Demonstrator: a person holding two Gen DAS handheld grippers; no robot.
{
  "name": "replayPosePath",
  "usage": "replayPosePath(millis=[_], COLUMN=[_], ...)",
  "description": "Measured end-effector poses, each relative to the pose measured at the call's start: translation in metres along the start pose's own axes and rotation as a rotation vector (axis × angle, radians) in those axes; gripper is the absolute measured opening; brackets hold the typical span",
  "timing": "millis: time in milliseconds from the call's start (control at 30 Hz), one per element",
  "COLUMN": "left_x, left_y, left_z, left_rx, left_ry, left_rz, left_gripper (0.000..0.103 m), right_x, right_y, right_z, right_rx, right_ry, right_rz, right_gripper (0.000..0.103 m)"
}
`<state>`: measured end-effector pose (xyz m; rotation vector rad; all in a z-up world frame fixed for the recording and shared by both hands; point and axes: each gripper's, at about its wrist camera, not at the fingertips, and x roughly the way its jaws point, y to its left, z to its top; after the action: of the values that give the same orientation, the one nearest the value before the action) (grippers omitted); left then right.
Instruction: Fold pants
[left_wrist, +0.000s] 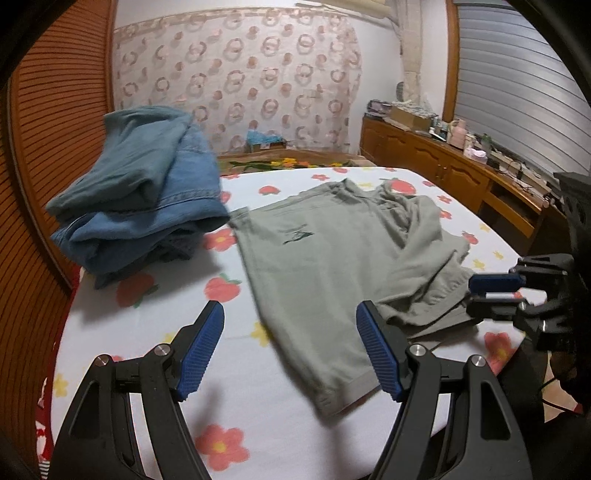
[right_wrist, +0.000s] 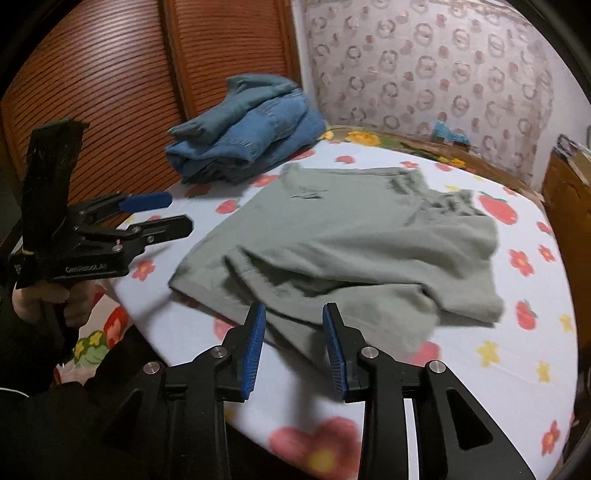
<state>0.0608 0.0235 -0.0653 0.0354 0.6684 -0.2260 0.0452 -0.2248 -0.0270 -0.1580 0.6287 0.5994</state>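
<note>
Grey-green pants (left_wrist: 332, 251) (right_wrist: 351, 236) lie partly folded and rumpled on the flowered bed sheet (left_wrist: 258, 413) (right_wrist: 535, 332). My left gripper (left_wrist: 290, 310) (right_wrist: 177, 212) is open wide above the sheet, at the pants' near-left hem, with nothing between its blue pads. My right gripper (right_wrist: 294, 310) (left_wrist: 491, 291) is open by a narrower gap. It hovers at the near edge of the bunched fabric; cloth lies beneath the gap and the pads press on nothing.
A pile of blue denim clothes (left_wrist: 147, 192) (right_wrist: 251, 129) sits at the back left of the bed. Louvred wooden doors (right_wrist: 129, 92) stand behind it. A wooden sideboard (left_wrist: 461, 166) with clutter runs along the right. A person's hand (right_wrist: 44, 299) holds the left gripper's handle.
</note>
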Motion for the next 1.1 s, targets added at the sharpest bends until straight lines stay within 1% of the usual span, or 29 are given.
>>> replayPosePath(millis=[200,333,467,600,633,700,767,800,867,933,1000,1033,1067,1100], left_x=[0.011,0.018,0.023,0.032,0.033,0.037,0.039,0.04,0.043,0.045,0.045,0.045,0.045,0.046], left_y=[-0.016,-0.025,-0.031,-0.033,-0.034,-0.035,-0.036,-0.037,-0.038,-0.039,-0.042,-0.043,-0.045,-0.046], left_z=[0.005,0.007,0.006,0.001,0.001,0.0,-0.001,-0.001,-0.002,-0.003,-0.004,-0.004,-0.005,-0.005], left_rx=[0.029,0.031,0.033,0.029,0.03,0.029,0.03,0.031,0.027,0.027,0.033,0.034,0.035,0.038], left_ry=[0.014,0.029,0.043,0.075,0.08,0.093,0.102,0.105,0.114,0.121,0.121,0.123,0.127,0.133], left_rz=[-0.047,-0.086,-0.125,-0.135,-0.138,-0.153,-0.171,-0.177,-0.188,-0.195,-0.207,-0.209,-0.212,-0.209], left_gripper=[0.075,0.074,0.069,0.065,0.062,0.059,0.051,0.051,0.044,0.041,0.035,0.03,0.021,0.019], right_x=[-0.016,-0.018,-0.007,0.006,0.009,0.015,0.019,0.02,0.023,0.027,0.029,0.029,0.029,0.029], right_y=[-0.04,-0.064,-0.081,-0.089,-0.088,-0.092,-0.092,-0.093,-0.096,-0.099,-0.1,-0.101,-0.102,-0.103], right_z=[-0.003,-0.004,-0.003,0.004,0.006,0.008,0.009,0.01,0.009,0.007,0.005,0.005,0.004,0.004], right_rx=[0.064,0.09,0.096,0.105,0.104,0.098,0.097,0.098,0.1,0.102,0.104,0.105,0.108,0.114], right_ry=[-0.024,-0.025,0.01,0.043,0.05,0.063,0.065,0.065,0.064,0.069,0.073,0.076,0.076,0.076], right_rz=[-0.116,-0.186,-0.222,-0.236,-0.236,-0.243,-0.241,-0.237,-0.234,-0.227,-0.215,-0.212,-0.218,-0.214], right_gripper=[0.033,0.034,0.035,0.035,0.035,0.035,0.035,0.035,0.035,0.035,0.035,0.035,0.035,0.034])
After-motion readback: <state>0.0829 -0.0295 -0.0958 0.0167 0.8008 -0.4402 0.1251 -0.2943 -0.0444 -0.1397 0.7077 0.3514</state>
